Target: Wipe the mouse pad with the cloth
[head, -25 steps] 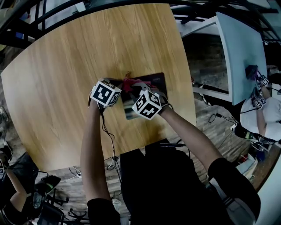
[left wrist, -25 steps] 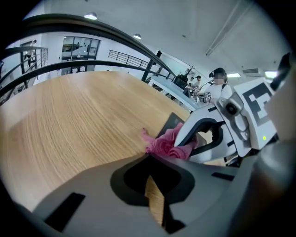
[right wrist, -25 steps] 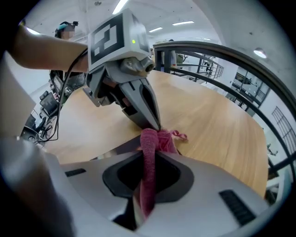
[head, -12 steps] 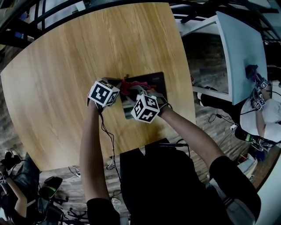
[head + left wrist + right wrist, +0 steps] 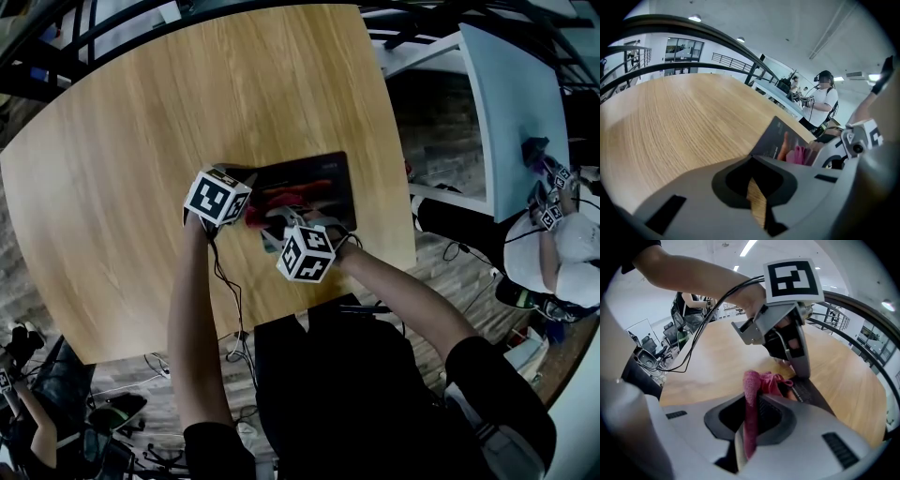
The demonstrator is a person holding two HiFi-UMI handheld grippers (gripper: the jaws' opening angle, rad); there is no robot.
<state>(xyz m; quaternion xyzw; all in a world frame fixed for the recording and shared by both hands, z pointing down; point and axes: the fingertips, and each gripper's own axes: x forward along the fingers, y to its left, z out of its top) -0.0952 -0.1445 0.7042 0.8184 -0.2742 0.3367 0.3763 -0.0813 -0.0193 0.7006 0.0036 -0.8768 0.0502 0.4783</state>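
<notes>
A dark mouse pad with a reddish print lies on the round wooden table, near its front right edge. My right gripper is shut on a pink cloth, which hangs between its jaws in the right gripper view as the cloth, over the pad's near left corner. My left gripper is shut with its tips pressed down at the pad's left edge, seen as the left gripper. In the left gripper view the pad and cloth lie ahead to the right.
The table edge runs close to the pad's right and near sides. A pale blue table stands at the right, where another person works with grippers. Cables lie on the floor below.
My right gripper has drawn the cloth from the pad's far edge back toward me and to the left, uncovering more of the pad. The left gripper has stayed at the pad's left edge.
</notes>
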